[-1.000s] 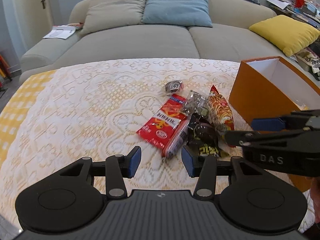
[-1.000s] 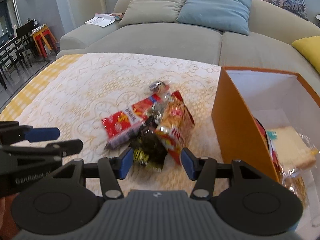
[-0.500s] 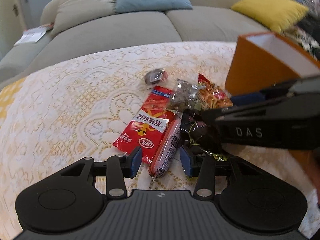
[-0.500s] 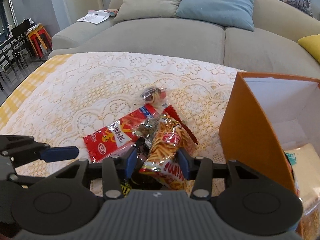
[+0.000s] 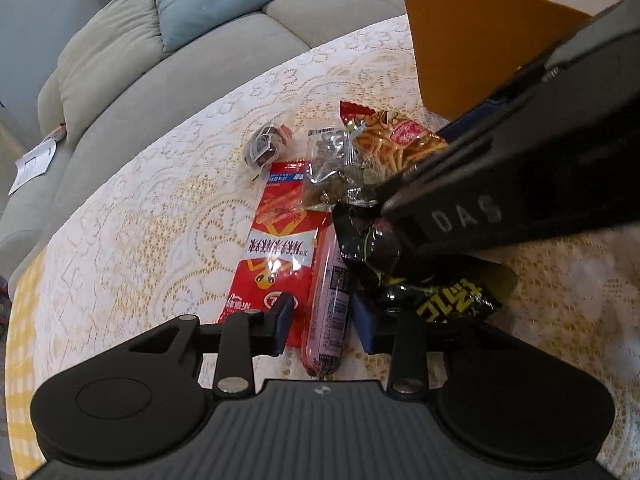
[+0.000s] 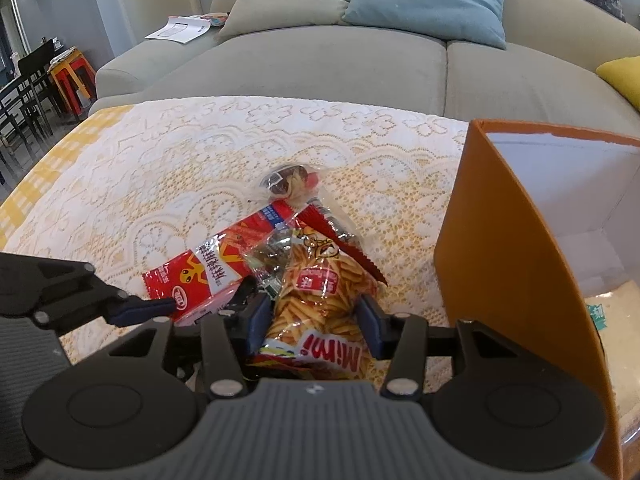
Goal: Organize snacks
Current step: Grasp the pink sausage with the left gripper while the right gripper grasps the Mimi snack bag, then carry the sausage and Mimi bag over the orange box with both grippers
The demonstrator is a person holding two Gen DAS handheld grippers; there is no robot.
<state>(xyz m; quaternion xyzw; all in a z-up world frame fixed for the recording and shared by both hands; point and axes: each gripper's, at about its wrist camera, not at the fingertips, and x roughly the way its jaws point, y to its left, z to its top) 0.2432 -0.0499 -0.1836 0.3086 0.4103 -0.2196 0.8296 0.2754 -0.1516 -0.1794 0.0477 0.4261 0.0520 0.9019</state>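
Observation:
A pile of snacks lies on the lace tablecloth. My left gripper is open, its fingers either side of a pink sausage stick. Beside it lie a red flat packet, a black packet, a clear candy bag and a small round sweet. My right gripper is open around the orange Mimi chip-stick bag, which also shows in the left wrist view. The orange box stands to the right, with pale snack packs inside.
A grey sofa with beige, blue and yellow cushions runs behind the table. A booklet lies on its arm. Chairs and red stools stand at far left. The right gripper's body crosses the left wrist view above the pile.
Both grippers have moved forward and down into the pile. The left now straddles the sausage stick and the right straddles the chip-stick bag. Both stay open.

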